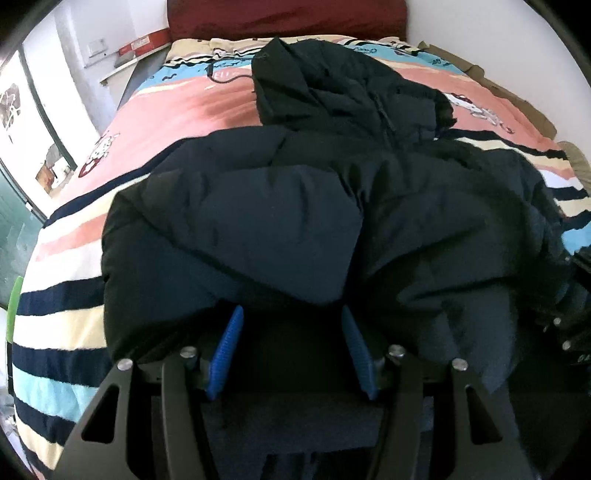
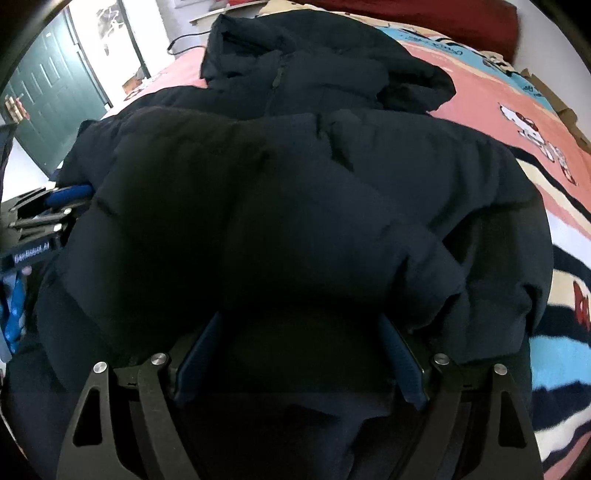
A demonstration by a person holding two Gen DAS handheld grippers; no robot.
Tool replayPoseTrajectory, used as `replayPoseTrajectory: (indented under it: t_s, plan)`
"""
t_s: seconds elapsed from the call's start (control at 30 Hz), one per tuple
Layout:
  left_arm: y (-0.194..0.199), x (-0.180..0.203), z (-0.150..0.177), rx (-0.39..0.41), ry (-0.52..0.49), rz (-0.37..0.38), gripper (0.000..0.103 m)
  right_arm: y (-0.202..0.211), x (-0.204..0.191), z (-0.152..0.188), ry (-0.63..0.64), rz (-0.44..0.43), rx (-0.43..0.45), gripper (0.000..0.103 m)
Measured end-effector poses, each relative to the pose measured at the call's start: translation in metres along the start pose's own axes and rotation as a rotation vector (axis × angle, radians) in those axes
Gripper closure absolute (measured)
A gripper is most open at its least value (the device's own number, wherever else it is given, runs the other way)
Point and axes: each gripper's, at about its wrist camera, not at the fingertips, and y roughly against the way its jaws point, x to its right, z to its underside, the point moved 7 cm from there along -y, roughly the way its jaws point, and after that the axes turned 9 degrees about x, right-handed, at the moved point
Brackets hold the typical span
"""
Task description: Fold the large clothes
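Note:
A large dark navy puffer jacket (image 1: 314,206) lies on the bed, its hood (image 1: 295,74) toward the headboard; it also fills the right wrist view (image 2: 295,184). My left gripper (image 1: 291,314) has its blue fingers (image 1: 229,347) spread wide, with a bulging fold of the jacket over the tips and between them. My right gripper (image 2: 299,321) is likewise open, its dark blue fingers (image 2: 199,354) pushed under a thick fold at the jacket's near edge. The left gripper shows at the left edge of the right wrist view (image 2: 55,206).
The bed has a striped pink, blue and cream cartoon-print cover (image 1: 177,107). A dark red headboard (image 1: 288,18) stands at the far end. A black cable (image 1: 229,74) lies near the hood. A green door (image 2: 48,96) is at the left.

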Motion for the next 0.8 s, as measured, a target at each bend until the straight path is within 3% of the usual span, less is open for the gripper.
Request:
replayPoseTrajectory:
  t_s: [0.13,0.23,0.4,0.53,0.8]
  plan:
    - [0.026,0.008,-0.021,0.06,0.016,0.043,0.05,0.013,0.002,-0.008,-0.012,-0.01,0.007,0.02]
    - [0.032,0.02,-0.046,0.112,0.012,0.057,0.05,0.031,0.007,-0.027,-0.028,-0.012,0.077,0.02]
    - [0.001,0.041,-0.077,0.124,0.031,0.083,0.05,0.031,0.016,-0.063,-0.044,0.028,0.15,0.02]
    - [-0.047,0.05,-0.057,0.075,0.009,0.071,0.047,0.003,0.02,-0.06,-0.037,0.046,0.11,0.02]
    - [-0.068,0.05,-0.042,0.069,0.03,0.087,0.046,-0.037,0.019,-0.039,-0.019,0.034,0.086,0.019]
